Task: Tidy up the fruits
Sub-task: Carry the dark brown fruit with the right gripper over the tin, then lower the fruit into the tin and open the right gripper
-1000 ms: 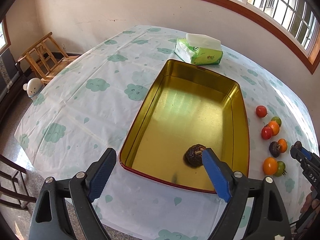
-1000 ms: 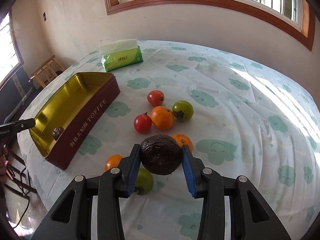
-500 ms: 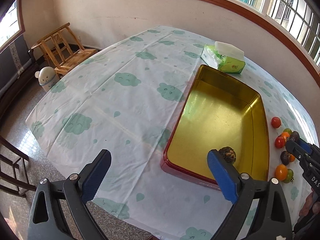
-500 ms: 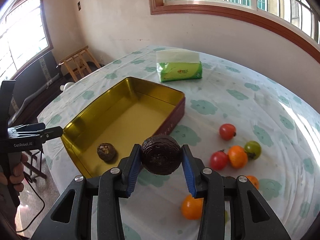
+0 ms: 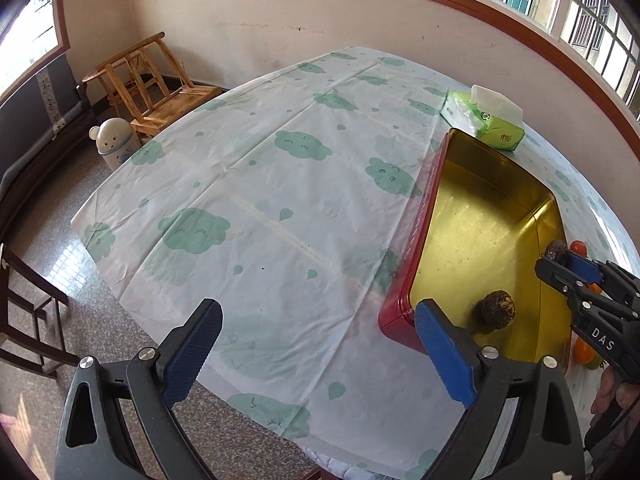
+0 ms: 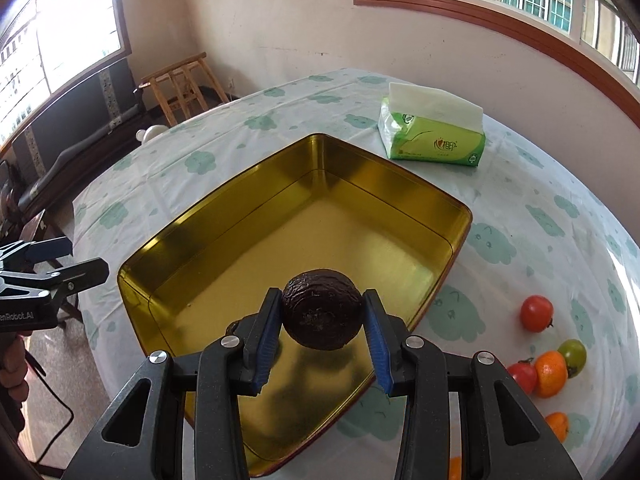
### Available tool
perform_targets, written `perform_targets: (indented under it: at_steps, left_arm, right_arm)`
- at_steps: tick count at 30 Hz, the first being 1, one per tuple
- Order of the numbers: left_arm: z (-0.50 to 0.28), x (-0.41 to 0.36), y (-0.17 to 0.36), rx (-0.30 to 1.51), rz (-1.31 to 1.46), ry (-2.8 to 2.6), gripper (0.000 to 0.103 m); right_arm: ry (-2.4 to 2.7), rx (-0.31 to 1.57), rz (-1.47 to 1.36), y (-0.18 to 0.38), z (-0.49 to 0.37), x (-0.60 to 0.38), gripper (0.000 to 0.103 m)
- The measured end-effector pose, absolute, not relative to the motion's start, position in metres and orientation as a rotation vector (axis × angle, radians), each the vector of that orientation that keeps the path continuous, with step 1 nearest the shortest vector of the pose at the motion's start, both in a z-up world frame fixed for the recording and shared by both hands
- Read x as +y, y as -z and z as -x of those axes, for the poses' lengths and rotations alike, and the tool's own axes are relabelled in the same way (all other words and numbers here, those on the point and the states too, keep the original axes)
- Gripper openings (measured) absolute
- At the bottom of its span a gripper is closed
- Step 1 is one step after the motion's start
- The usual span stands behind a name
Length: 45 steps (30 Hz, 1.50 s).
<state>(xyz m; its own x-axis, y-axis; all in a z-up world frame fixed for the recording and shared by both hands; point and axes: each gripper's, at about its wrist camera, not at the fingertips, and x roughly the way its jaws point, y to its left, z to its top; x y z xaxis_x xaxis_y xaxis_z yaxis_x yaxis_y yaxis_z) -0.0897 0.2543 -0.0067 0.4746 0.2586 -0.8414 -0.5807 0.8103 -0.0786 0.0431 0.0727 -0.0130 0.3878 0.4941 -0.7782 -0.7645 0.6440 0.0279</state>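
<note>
My right gripper [image 6: 322, 300] is shut on a dark brown wrinkled fruit [image 6: 322, 314] and holds it above the near part of a gold tin tray [image 6: 304, 144] with red outer walls. A second dark fruit [image 5: 498, 308] lies on the tray floor near its front corner. In the right wrist view my finger mostly hides it. Red, orange and green fruits lie loose on the cloth right of the tray, among them a red tomato [image 6: 537, 313] and an orange [image 6: 551, 374]. My left gripper [image 5: 318, 312] stands wide open over the tablecloth, left of the tray's corner [image 5: 400, 320], with nothing between its fingers.
A green tissue pack [image 6: 432, 136] sits on the table beyond the tray. Past the table's left edge stand a wooden chair [image 5: 148, 80], a small white bin [image 5: 116, 144] and a dark chair [image 5: 24, 320]. The cloud-print cloth [image 5: 260, 184] stretches left of the tray.
My right gripper carried the dark fruit leftward from above the loose fruits to over the tray. My left gripper drew back left off the tray, and its jaws widened a little.
</note>
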Motion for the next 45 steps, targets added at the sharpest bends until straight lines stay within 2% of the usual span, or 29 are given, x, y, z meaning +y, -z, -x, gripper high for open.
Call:
perform_targets:
  at_steps: [29, 34, 45]
  left_arm:
    - [0.093, 0.260, 0.010, 0.952, 0.387, -0.536, 0.096]
    - [0.093, 0.258, 0.008, 0.951, 0.385, -0.533, 0.096]
    - [0.087, 0.238, -0.008, 0.915, 0.354, -0.487, 0.096]
  right_arm:
    - [-0.826, 0.883, 0.430, 0.035, -0.049, 0.088, 0.044]
    - [-0.827, 0.873, 0.414, 0.029, -0.045, 0.084, 0.050]
    - [-0.834, 0.803, 0.303, -0.011, -0.022, 0.032, 0.050]
